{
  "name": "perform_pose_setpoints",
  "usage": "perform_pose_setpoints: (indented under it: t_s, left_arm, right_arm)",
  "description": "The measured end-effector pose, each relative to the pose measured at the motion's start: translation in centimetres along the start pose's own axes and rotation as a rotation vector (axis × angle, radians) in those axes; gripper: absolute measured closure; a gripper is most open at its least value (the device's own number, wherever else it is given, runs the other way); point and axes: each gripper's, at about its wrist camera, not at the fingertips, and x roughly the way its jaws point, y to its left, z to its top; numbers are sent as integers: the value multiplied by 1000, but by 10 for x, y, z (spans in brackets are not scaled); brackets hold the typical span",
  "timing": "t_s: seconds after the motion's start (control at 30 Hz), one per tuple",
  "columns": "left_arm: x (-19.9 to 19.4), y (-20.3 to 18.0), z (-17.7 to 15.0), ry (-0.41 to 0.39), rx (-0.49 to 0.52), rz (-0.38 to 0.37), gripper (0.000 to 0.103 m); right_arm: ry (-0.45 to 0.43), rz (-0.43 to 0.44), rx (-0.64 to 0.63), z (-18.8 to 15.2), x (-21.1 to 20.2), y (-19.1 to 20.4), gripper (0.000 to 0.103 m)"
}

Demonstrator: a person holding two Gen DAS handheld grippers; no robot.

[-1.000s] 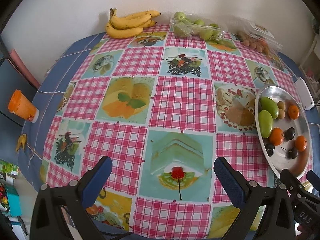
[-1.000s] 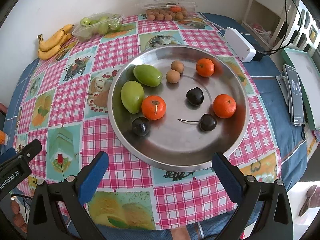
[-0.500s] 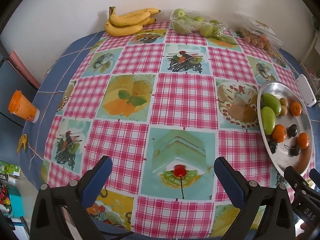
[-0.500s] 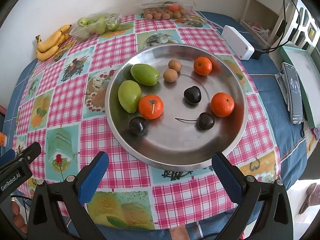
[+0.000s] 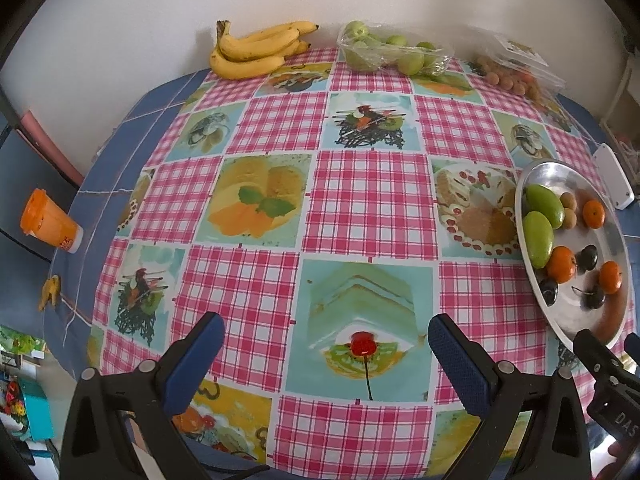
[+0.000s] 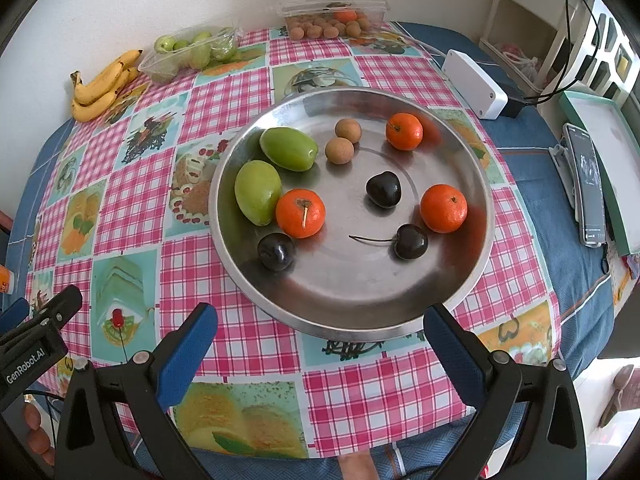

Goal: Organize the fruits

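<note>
Both the left hand-held gripper (image 5: 326, 354) and the right hand-held gripper (image 6: 320, 340) hang wide and empty over the near edge of the bench (image 5: 360, 208). The right one faces the steel plate (image 6: 348, 320) toward the right edge, likely so any fruit lies within reach. On the plate the mixed fruits lie loose: green mangoes (image 6: 258, 192), oranges (image 6: 300, 213), cherries (image 6: 410, 242) and longans (image 6: 339, 151). Bananas (image 5: 256, 50) and two clear packs (image 5: 394, 52) line the far edge, seemingly as per-kind homes.
</note>
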Motion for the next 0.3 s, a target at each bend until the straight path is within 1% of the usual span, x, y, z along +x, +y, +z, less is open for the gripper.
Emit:
perform_pose_setpoints:
  t_s: [0.13,0.3]
  left_arm:
    - [-3,-2,0,-17,7,-11,0]
    - [-3,-2,1,-12,1,-17,0]
  right_arm:
    - [-1,1,1,0,0,0,1]
    - [0,0,4,0,0,0,1]
